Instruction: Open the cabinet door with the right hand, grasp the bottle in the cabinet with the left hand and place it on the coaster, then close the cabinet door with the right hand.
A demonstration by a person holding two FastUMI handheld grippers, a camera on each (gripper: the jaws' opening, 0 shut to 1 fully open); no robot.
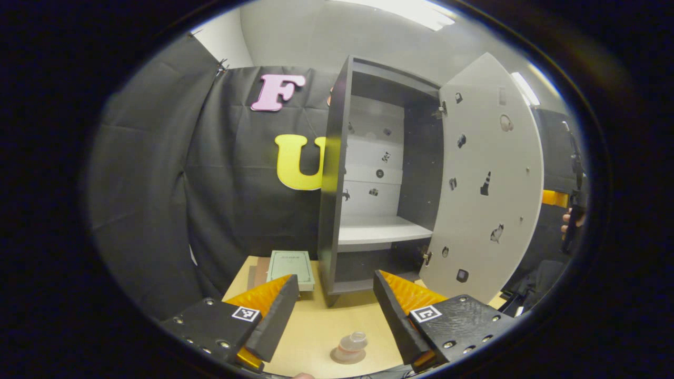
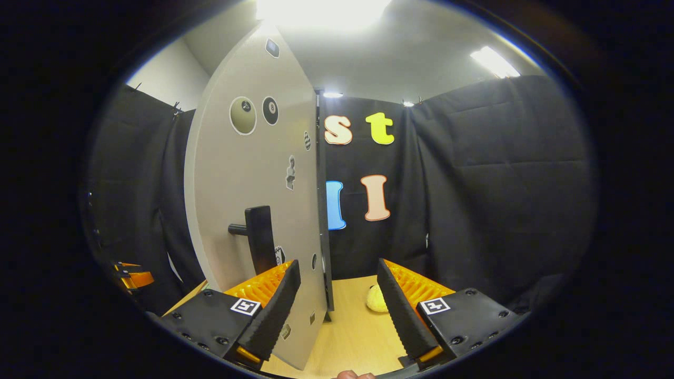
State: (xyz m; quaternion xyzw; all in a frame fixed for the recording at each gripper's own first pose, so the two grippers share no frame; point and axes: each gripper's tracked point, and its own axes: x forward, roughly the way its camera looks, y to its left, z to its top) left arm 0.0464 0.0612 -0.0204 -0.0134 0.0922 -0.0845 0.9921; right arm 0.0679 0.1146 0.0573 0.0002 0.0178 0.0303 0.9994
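In the left gripper view, a green book [image 1: 290, 267] lies on the wooden table [image 1: 321, 326] at the left, just beside the foot of the cabinet [image 1: 337, 173]. The cabinet stands upright with its door [image 1: 487, 184] swung wide to the right; stickers dot the door's inner face and the pale back wall inside. A light shelf [image 1: 379, 231] crosses the cabinet low down, and nothing can be made out standing on it. The left gripper [image 1: 337, 310] has its fingers spread well apart, gripping nothing. Low between them, nearer the camera than the cabinet, sits a small clear bottle [image 1: 353, 345] on what looks like a round coaster [image 1: 346, 357] — the picture is soft there, so the two are hard to tell apart. The bottle is clear of both fingers. At the far right, past the door's edge, a hand [image 1: 567, 223] holds the other gripper.

In the right gripper view, the outer face of the door [image 2: 253, 210] fills the left, seen almost edge-on, with a dark handle [image 2: 258, 239] low on it. The right gripper [image 2: 339, 308] has its fingers wide apart; the door's free edge runs down just beside the left finger [image 2: 274, 310], though whether it touches is unclear. The handle is above and behind that finger, not between the two. A small yellow thing [image 2: 376, 300] — maybe a soft toy — lies on the table beside the right finger.
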